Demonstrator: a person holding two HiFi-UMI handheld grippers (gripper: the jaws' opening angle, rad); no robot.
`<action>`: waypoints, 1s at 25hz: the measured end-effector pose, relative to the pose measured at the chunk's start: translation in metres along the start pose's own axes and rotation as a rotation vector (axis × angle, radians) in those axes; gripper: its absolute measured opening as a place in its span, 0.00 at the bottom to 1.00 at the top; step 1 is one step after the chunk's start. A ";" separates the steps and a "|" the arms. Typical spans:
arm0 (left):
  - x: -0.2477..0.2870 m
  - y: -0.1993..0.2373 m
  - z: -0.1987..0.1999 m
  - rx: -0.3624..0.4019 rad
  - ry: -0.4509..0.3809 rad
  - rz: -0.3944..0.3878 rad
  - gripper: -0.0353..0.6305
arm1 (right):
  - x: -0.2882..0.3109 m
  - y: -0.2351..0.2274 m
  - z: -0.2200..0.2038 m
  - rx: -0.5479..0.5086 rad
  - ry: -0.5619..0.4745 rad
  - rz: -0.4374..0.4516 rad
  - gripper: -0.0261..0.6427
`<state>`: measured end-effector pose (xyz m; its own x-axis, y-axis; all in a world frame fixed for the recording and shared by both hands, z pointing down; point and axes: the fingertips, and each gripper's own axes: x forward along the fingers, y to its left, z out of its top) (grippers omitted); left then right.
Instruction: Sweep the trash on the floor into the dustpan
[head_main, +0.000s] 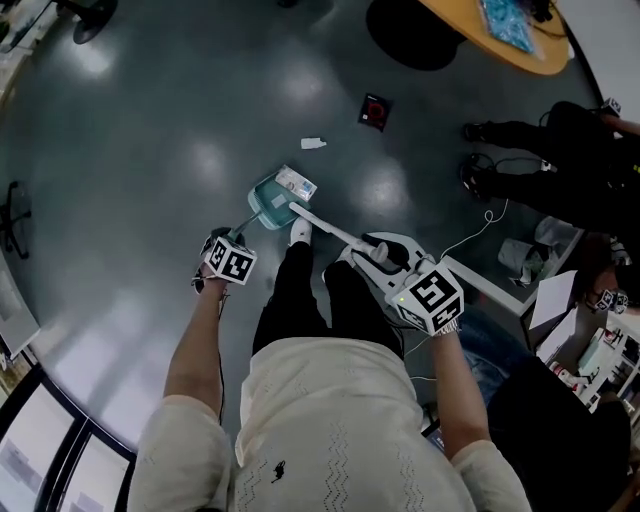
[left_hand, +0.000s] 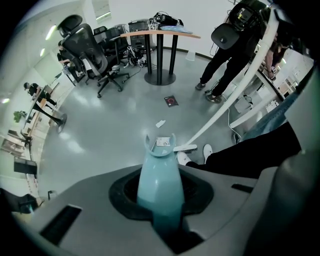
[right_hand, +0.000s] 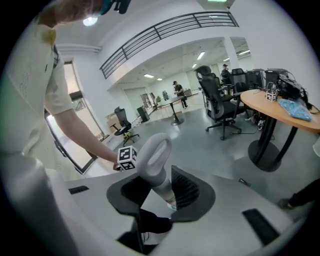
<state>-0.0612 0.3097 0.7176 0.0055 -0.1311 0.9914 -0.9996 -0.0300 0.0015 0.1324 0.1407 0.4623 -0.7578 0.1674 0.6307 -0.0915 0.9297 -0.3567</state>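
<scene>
Grey polished floor fills most of the head view, with lamp reflections on it. Just ahead of the person's white shoe sits the pale teal plastic dustpan, and a printed piece of paper lies in its mouth. The left gripper has its jaws pressed on the dustpan's long teal handle. The left gripper view shows this handle running straight away to the pan. The right gripper pinches the white brush just below the loop at the end of its handle. The brush head is just beside the pan's mouth, near the paper. Only the right gripper view shows this loop clearly, and the pan is outside that view. A small white scrap lies on the floor farther out, apart from the pan. Beyond it lies a dark square thing; what it is I cannot tell.
</scene>
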 end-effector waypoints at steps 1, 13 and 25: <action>0.000 0.003 -0.003 -0.032 -0.008 0.002 0.19 | -0.006 -0.011 0.002 0.024 -0.006 -0.027 0.23; -0.001 0.019 -0.013 -0.178 -0.055 0.042 0.19 | -0.080 -0.103 0.034 0.147 -0.098 -0.318 0.22; 0.005 0.018 -0.004 -0.121 -0.043 0.022 0.19 | 0.066 0.019 0.009 -0.049 0.008 -0.170 0.22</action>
<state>-0.0788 0.3126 0.7233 -0.0176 -0.1732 0.9847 -0.9957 0.0924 -0.0015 0.0751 0.1661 0.4909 -0.7288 0.0092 0.6847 -0.1856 0.9598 -0.2105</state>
